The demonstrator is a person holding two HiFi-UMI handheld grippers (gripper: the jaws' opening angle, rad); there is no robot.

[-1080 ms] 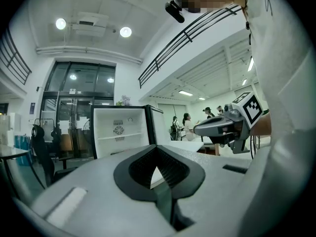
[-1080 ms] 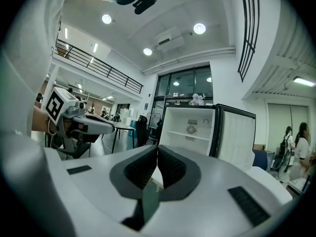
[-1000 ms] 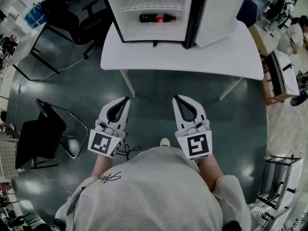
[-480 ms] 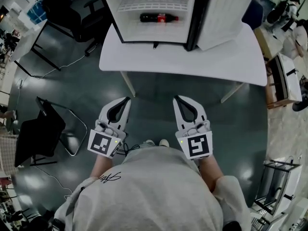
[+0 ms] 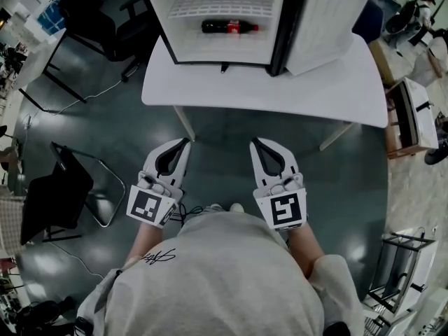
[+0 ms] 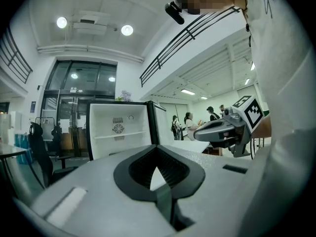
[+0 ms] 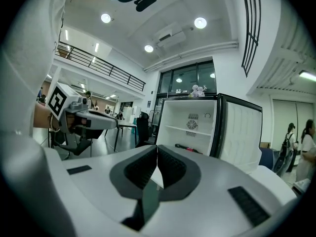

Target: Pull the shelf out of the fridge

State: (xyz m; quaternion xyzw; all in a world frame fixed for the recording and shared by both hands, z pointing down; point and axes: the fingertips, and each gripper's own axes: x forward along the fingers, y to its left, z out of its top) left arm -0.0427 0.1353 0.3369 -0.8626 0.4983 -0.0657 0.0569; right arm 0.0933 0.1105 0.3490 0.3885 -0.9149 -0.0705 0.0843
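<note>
Head view cuts off the top of the fridge (image 5: 224, 19); both gripper views show it whole, door (image 5: 325, 23) open, shelf (image 5: 220, 5) seated inside. The bottle (image 5: 229, 26) under the shelf shows in head and right gripper views; in the left gripper view that gripper's body covers it. Both left gripper (image 5: 185, 143) and right gripper (image 5: 255, 143) clenched, empty, well short of the fridge.

The white round-cornered table (image 5: 336, 96) and the open white fridge (image 5: 210, 49) on it are drawing slightly nearer. The white left gripper (image 5: 187, 142) and right gripper (image 5: 254, 143) are edging forward together.
</note>
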